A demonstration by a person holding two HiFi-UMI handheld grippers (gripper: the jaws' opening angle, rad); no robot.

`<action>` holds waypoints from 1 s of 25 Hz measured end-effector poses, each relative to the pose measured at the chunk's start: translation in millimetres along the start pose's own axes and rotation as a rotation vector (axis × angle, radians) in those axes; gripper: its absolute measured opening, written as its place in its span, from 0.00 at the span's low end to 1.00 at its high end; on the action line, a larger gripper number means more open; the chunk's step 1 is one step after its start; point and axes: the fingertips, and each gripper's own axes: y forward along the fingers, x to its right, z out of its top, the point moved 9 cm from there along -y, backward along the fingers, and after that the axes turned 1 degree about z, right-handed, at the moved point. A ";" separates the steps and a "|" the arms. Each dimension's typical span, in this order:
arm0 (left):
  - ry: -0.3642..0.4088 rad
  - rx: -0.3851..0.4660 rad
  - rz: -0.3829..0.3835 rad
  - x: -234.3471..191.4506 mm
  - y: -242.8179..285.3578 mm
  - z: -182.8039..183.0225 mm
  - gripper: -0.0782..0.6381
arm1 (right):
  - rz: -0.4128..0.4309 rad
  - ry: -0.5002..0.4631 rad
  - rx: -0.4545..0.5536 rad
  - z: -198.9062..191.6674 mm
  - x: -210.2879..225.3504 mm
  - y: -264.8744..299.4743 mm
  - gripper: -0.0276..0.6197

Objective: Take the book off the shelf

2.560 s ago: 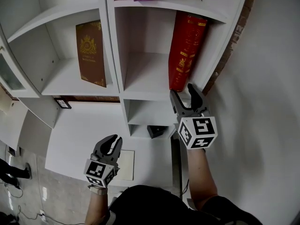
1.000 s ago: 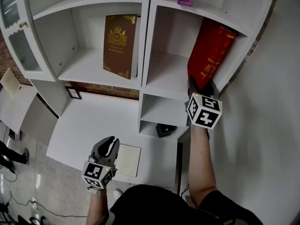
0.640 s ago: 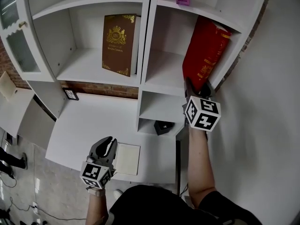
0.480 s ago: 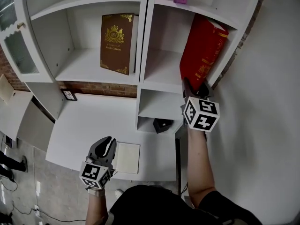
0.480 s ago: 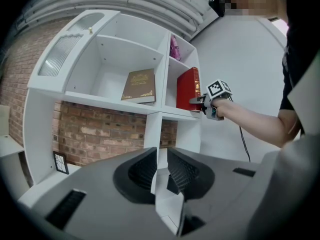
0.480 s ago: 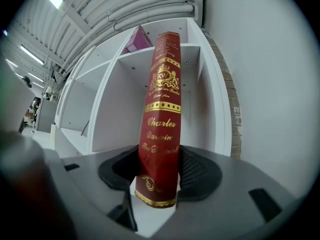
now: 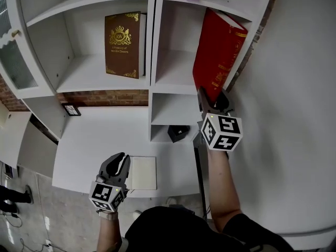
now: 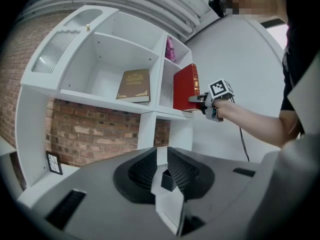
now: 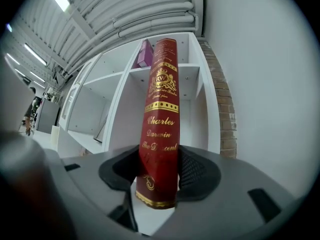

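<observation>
White wall, brick band, grey floor

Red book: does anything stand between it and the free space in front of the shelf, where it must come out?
Nothing visible does. The right gripper has just been closing its jaws on the spine of the red book. The book stands at the front edge of the shelf, with only that gripper before it.

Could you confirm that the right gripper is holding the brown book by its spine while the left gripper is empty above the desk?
Not quite: the held book is red, not brown. The right gripper view shows the right gripper, its jaws having just been closing, pressed on the red book at its spine. The brown book stands untouched in the next compartment. The left gripper is empty above the desk.
</observation>
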 end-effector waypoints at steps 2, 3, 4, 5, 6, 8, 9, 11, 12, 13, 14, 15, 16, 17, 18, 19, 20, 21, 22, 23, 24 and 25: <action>0.003 0.003 -0.015 -0.1 -1.0 -0.7 0.19 | -0.003 -0.001 0.012 0.3 -2.1 -8.4 0.37; 0.005 0.004 -0.023 0.2 -1.3 -1.0 0.19 | -0.005 -0.002 0.017 0.5 -3.0 -12.6 0.37; 0.005 0.004 -0.031 0.5 -1.4 -1.2 0.19 | -0.007 -0.003 0.021 0.8 -3.8 -16.6 0.36; 0.004 0.003 -0.039 1.0 -1.4 -1.3 0.19 | -0.009 -0.005 0.026 1.2 -4.6 -20.7 0.36; 0.002 0.000 -0.047 1.7 -1.3 -1.6 0.19 | -0.011 -0.004 0.031 1.5 -5.4 -24.9 0.36; -0.001 -0.002 -0.063 3.4 -0.4 -1.9 0.19 | -0.014 0.004 0.045 1.4 -6.4 -33.2 0.36; 0.000 -0.001 -0.071 4.3 0.3 -1.6 0.19 | -0.014 0.010 0.052 0.9 -6.8 -37.2 0.36; 0.004 0.000 -0.088 6.1 1.7 -1.1 0.19 | -0.012 0.023 0.067 -0.3 -7.5 -45.1 0.36; 0.004 -0.001 -0.097 7.2 2.3 -0.9 0.19 | -0.010 0.028 0.075 -0.9 -7.8 -49.2 0.36; 0.001 -0.003 -0.107 8.6 3.0 -0.8 0.19 | -0.009 0.031 0.081 -1.5 -8.1 -53.4 0.36; -0.005 -0.006 -0.118 10.3 3.7 -1.1 0.19 | -0.008 0.031 0.085 -2.2 -8.3 -57.7 0.36; -0.008 -0.009 -0.129 11.7 4.5 -1.5 0.19 | -0.007 0.030 0.089 -3.0 -8.4 -61.9 0.36; -0.005 -0.011 -0.137 12.8 5.6 -1.7 0.19 | -0.006 0.029 0.093 -3.7 -8.6 -66.1 0.36; 0.001 -0.011 -0.144 13.9 6.8 -1.8 0.19 | -0.006 0.028 0.098 -4.4 -8.6 -70.4 0.36; 0.005 -0.011 -0.152 15.4 8.2 -1.7 0.19 | -0.007 0.025 0.105 -5.1 -8.5 -75.0 0.36; 0.008 -0.012 -0.161 17.2 9.7 -1.5 0.19 | -0.009 0.022 0.112 -6.0 -8.3 -79.8 0.36; 0.010 -0.013 -0.171 19.0 11.2 -1.4 0.19 | -0.012 0.018 0.116 -7.4 -8.3 -84.7 0.36; 0.011 -0.015 -0.181 20.6 12.7 -1.5 0.19 | -0.013 0.016 0.119 -9.2 -8.4 -89.3 0.36; 0.013 -0.016 -0.192 22.0 14.2 -1.8 0.19 | -0.014 0.015 0.120 -11.5 -8.7 -93.6 0.36; 0.015 -0.018 -0.201 23.3 15.7 -2.1 0.19 | -0.014 0.015 0.119 -14.2 -9.0 -97.7 0.36; 0.017 -0.020 -0.210 24.4 17.4 -2.5 0.19 | -0.016 0.016 0.116 -17.3 -9.3 -101.8 0.36; 0.019 -0.021 -0.220 25.5 19.2 -2.6 0.19 | -0.020 0.015 0.111 -20.7 -9.4 -105.8 0.35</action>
